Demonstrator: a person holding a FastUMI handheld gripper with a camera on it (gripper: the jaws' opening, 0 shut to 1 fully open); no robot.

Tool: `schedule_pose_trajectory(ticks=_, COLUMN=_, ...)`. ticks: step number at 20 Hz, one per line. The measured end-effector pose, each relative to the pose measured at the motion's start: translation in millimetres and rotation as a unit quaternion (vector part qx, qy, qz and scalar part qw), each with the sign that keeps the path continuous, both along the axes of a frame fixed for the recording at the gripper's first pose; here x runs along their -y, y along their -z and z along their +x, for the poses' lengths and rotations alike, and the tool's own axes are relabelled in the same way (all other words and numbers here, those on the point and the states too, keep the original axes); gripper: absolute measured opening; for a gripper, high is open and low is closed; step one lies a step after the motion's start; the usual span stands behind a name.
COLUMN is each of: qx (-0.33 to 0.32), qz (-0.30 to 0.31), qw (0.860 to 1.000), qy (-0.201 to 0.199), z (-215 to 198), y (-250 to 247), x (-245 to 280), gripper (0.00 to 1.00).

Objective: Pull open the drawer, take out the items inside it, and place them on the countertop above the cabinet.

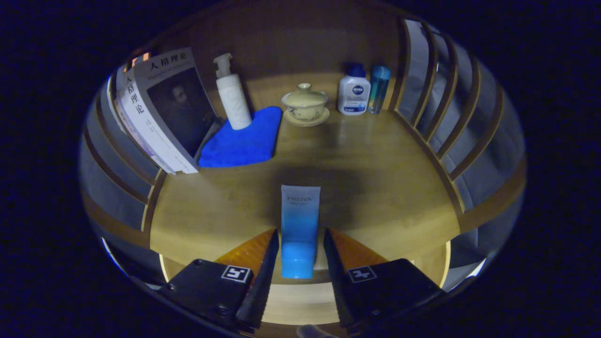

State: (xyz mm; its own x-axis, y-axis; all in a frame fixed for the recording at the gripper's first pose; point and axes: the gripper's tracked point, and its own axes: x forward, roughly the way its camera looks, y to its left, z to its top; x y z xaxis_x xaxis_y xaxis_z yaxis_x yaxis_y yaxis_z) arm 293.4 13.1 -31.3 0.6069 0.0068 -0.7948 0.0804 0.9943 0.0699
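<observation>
Lower centre, the fingers (300, 256) sit narrow beside a blue tube (299, 230), contact unclear; it lies on the desk (375, 169); book (159, 112) upper left.

blue-and-white tube (299, 230) lies flat on the wooden countertop (375, 188), blue cap end between the gripper's (300, 244) parted fingers

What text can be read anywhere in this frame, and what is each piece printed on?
"人格理论": cover and spine of the book leaning beside the pump bottle.
"NIVEA": white bottle next to the lidded cup.
Tube lying between the gripper fingers: top line blurred, perhaps "PROYA"; the smaller line is unreadable.
Pump bottle: faint vertical lettering, unreadable.
Square markers on the gripper: patterns, no words.
</observation>
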Motion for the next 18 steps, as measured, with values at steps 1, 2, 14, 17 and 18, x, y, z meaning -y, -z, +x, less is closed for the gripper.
schedule_pose_trajectory(ticks=1, qx=0.010, qz=0.001, qw=1.000, qy=-0.004, z=-1.6, y=-4.3, x=-1.4, gripper=0.63)
schedule_pose_trajectory(ticks=2, qx=0.020, qz=-0.001, qw=1.000, qy=-0.008, z=-4.6, y=-8.5, x=-1.8, gripper=0.63)
schedule_pose_trajectory(ticks=14, qx=0.174, qz=-0.006, qw=0.984, qy=-0.049, z=-110.7, y=-31.4, x=-24.4, gripper=0.78)
schedule_pose_trajectory(ticks=17, qx=0.234, qz=-0.007, qw=0.971, qy=-0.056, z=-146.0, y=-50.6, x=-27.2, gripper=0.78)
schedule_pose_trajectory(ticks=18, qx=0.258, qz=-0.006, qw=0.965, qy=-0.054, z=-158.2, y=-59.0, x=-26.8, gripper=0.77)
